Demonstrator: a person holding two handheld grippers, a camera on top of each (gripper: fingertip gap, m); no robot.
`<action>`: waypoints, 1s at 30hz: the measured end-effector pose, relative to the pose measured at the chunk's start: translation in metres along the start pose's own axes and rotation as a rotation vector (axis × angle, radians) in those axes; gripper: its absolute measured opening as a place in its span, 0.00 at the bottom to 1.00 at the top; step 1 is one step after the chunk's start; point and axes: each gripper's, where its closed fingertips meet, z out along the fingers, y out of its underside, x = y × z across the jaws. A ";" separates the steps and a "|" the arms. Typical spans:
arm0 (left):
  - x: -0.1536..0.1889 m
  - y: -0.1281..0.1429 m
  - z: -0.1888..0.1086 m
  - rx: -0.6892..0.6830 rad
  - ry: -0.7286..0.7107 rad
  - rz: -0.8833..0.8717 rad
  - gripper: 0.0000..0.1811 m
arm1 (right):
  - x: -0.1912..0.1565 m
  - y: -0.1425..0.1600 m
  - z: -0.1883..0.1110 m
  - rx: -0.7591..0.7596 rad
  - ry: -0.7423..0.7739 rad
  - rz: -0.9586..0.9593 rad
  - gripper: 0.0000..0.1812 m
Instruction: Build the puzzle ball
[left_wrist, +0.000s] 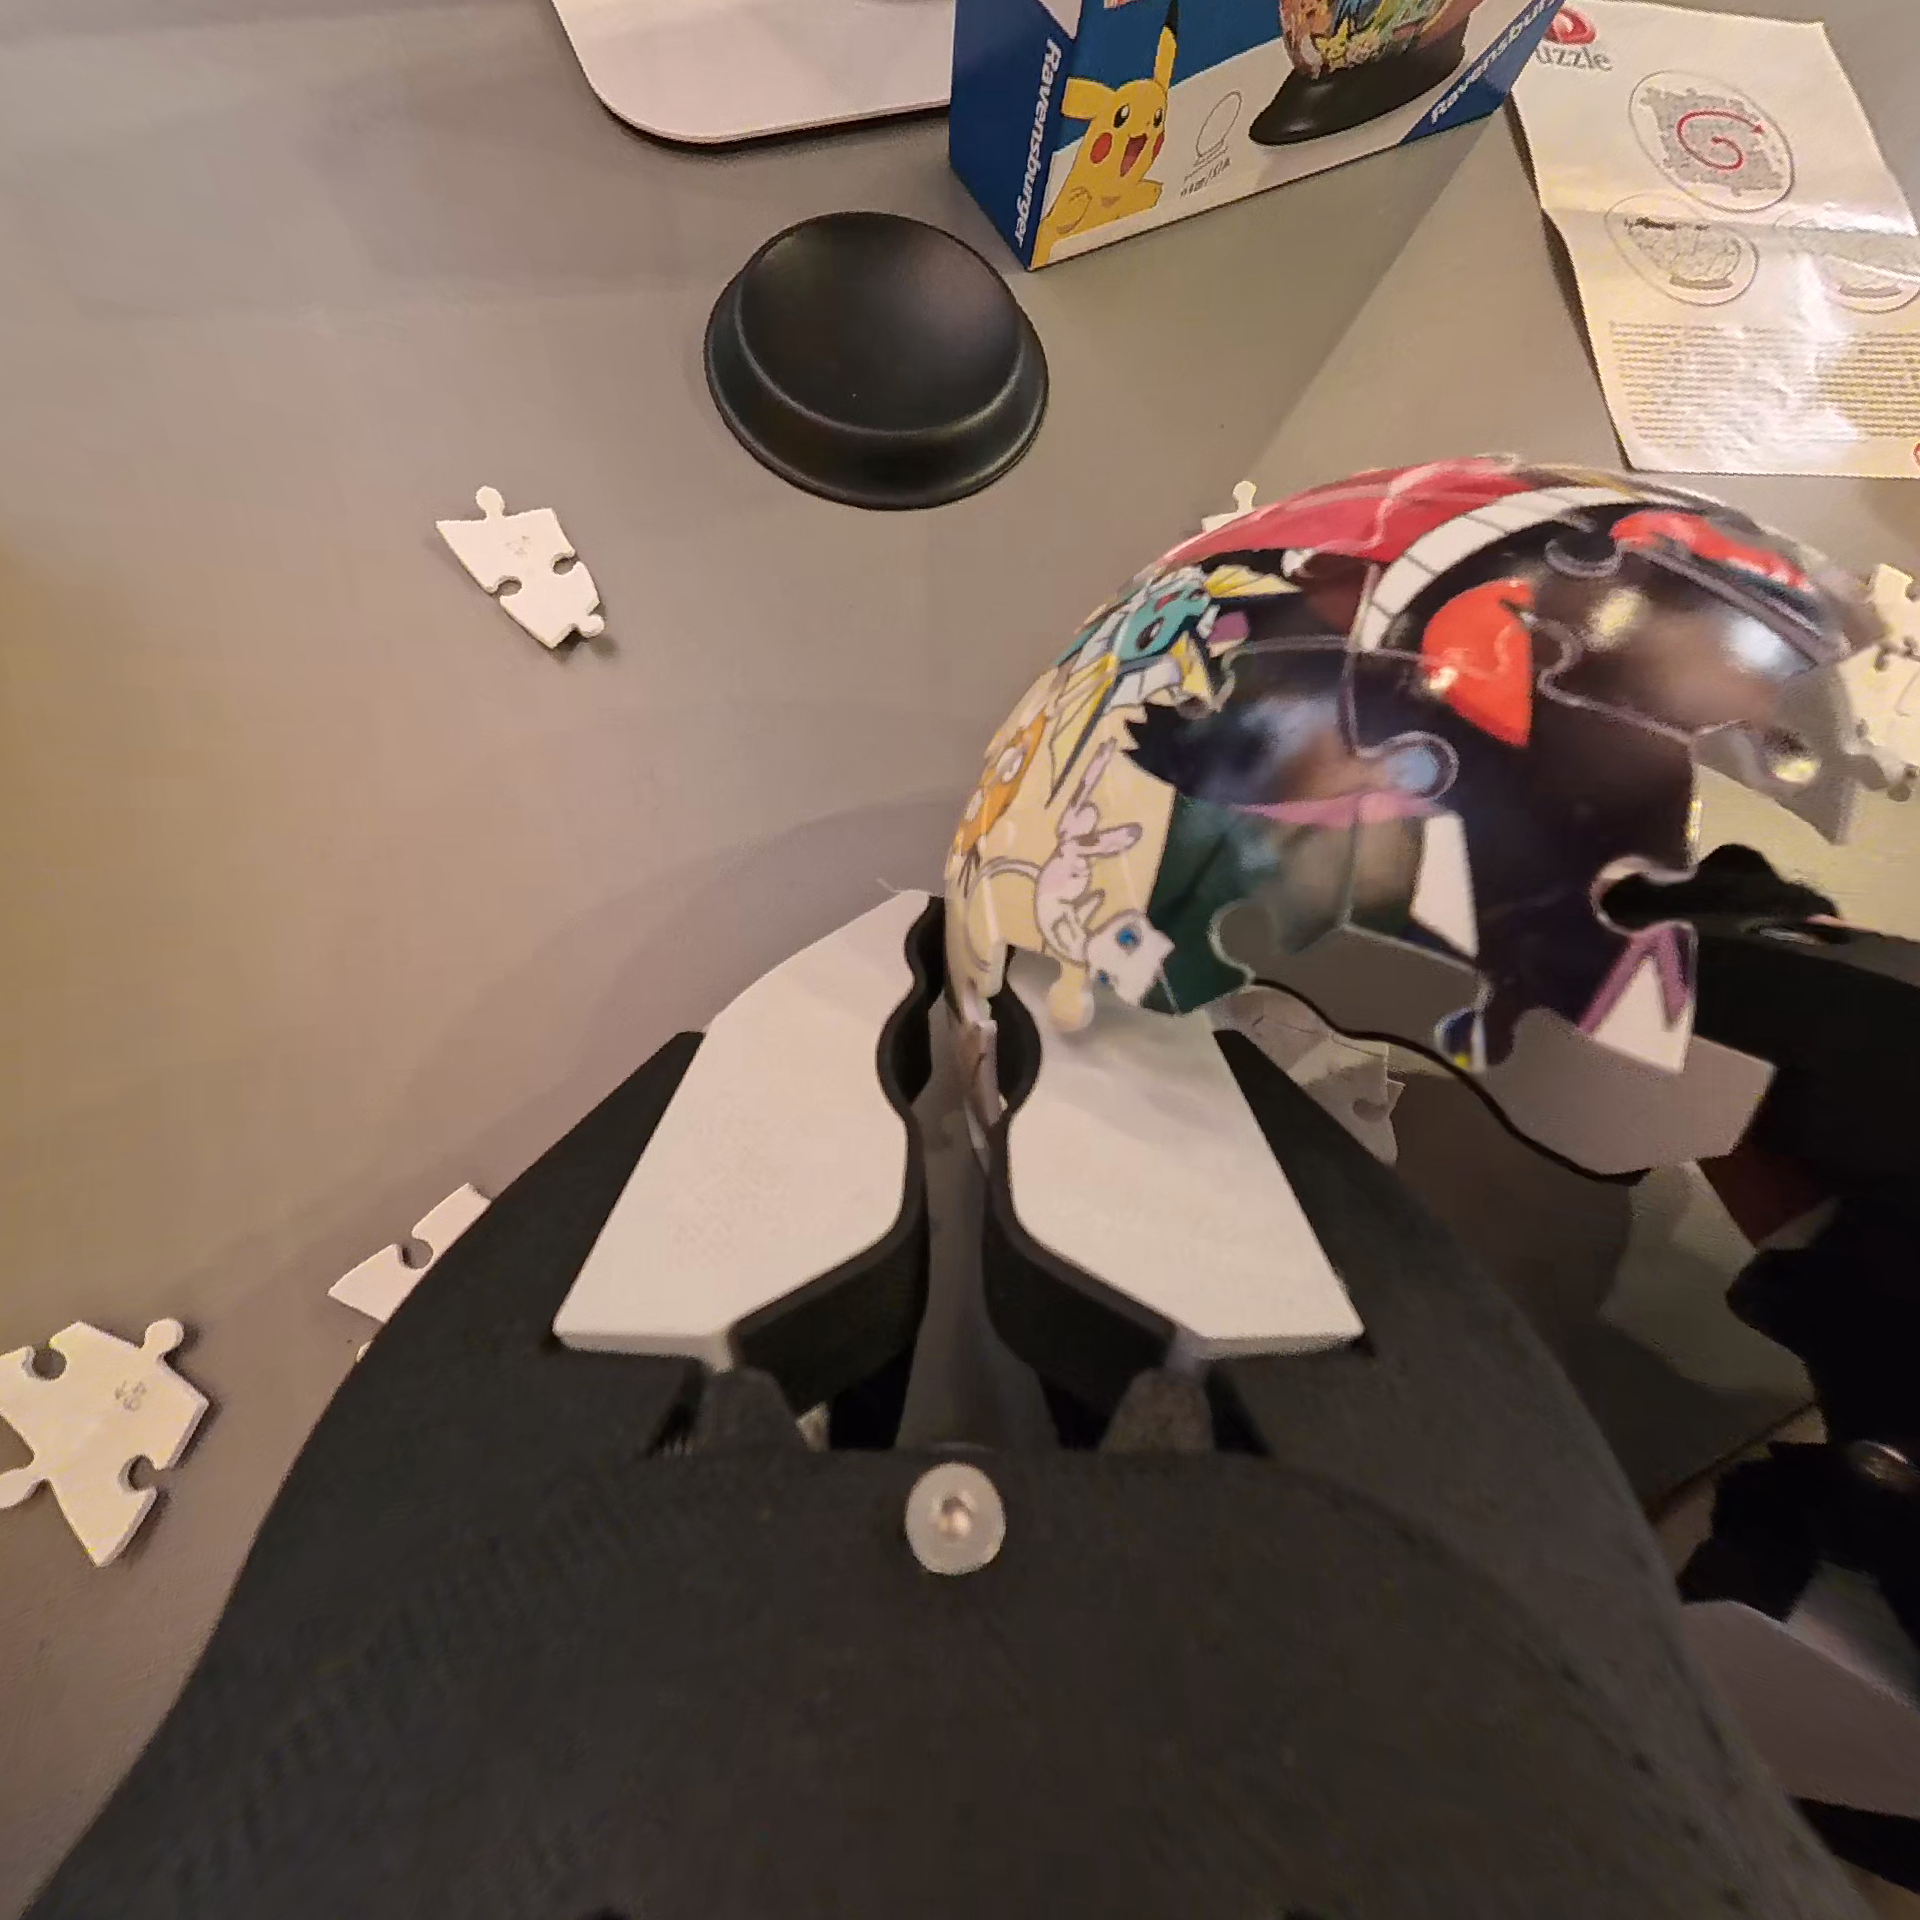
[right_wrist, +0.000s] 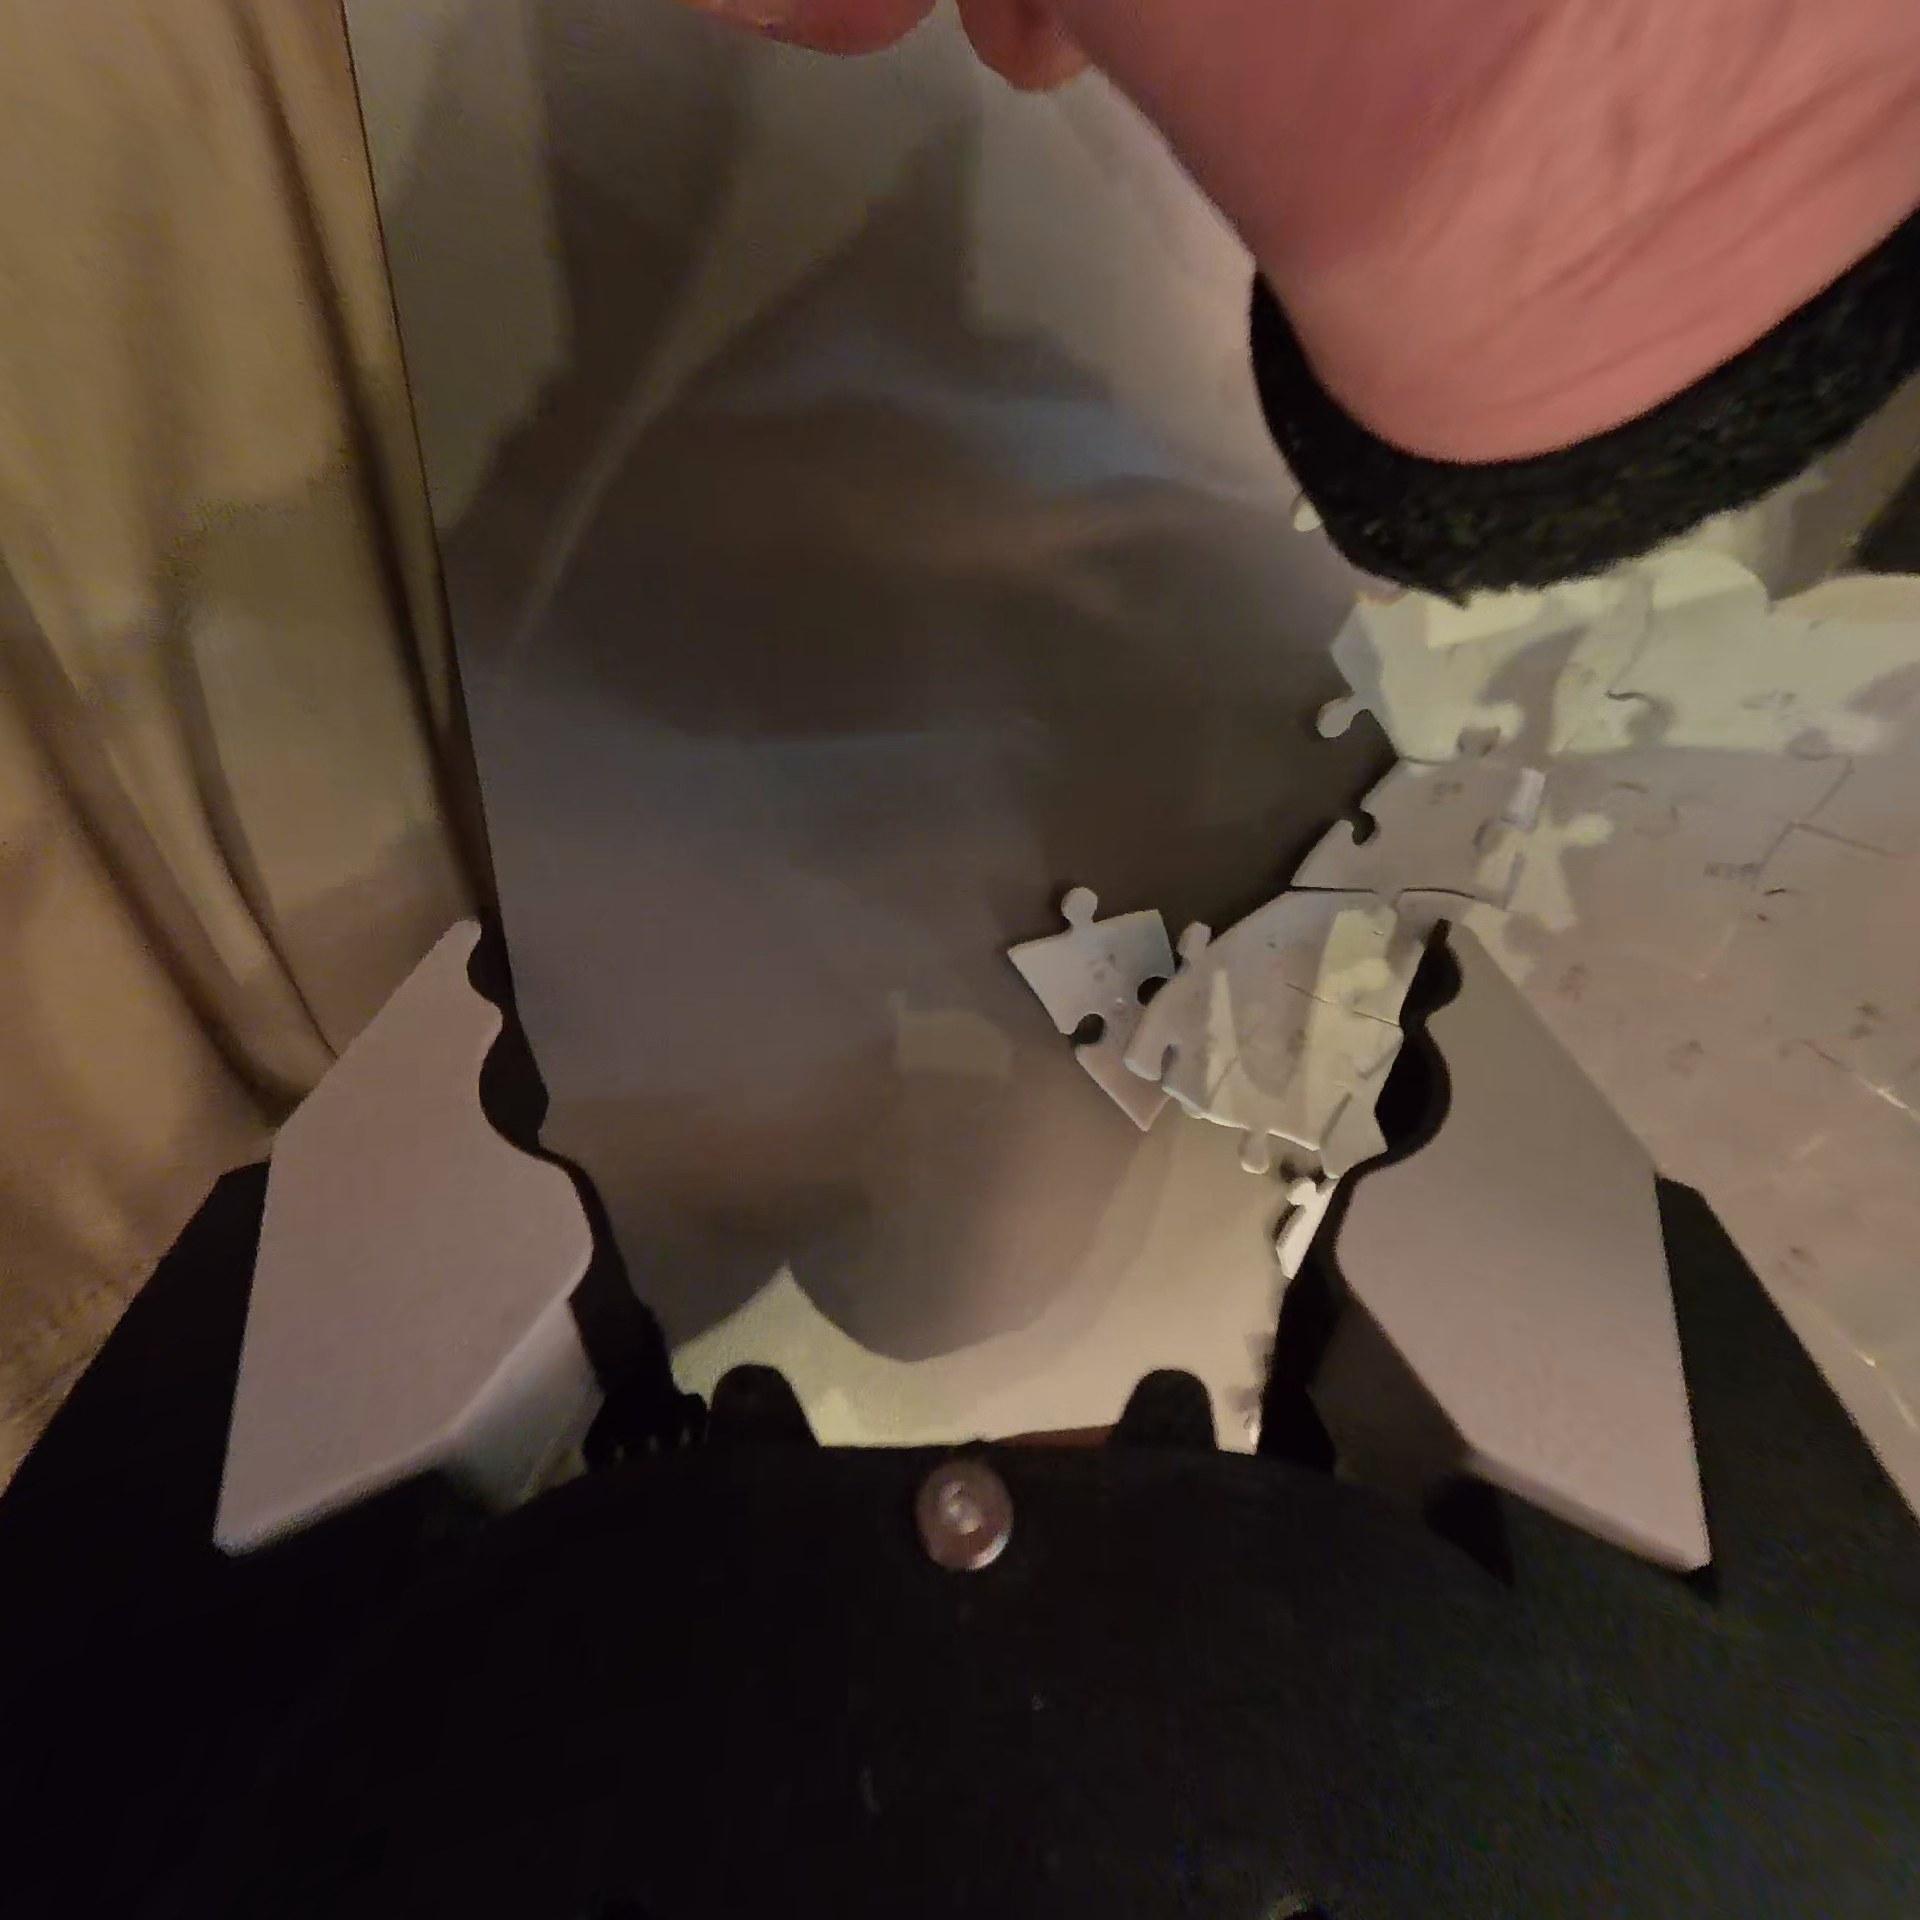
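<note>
The partly built puzzle ball is a colourful half shell held above the grey table. My left gripper is shut on the shell's lower left rim. My right gripper shows dark at the right, with one pale finger reaching under the shell. In the right wrist view my right gripper is wide open and empty. The shell's white inner side fills that view's right, its rim touching my right finger. A white piece overlaps the rim; I cannot tell if it is joined.
A black round stand, the blue puzzle box, an instruction sheet and a white mat lie at the back. Loose white pieces lie left. A hand with a dark cuff hangs above the table edge and beige cloth.
</note>
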 end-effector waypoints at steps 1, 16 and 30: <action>0.000 0.000 0.000 -0.002 0.000 0.002 0.03 | 0.000 0.001 0.000 -0.012 -0.004 -0.003 0.89; 0.002 -0.002 -0.001 -0.014 0.068 -0.023 0.08 | -0.003 0.004 -0.002 -0.049 -0.038 -0.018 0.88; 0.004 -0.007 -0.007 -0.028 0.150 -0.045 0.13 | -0.003 0.006 -0.010 -0.037 -0.075 -0.015 0.83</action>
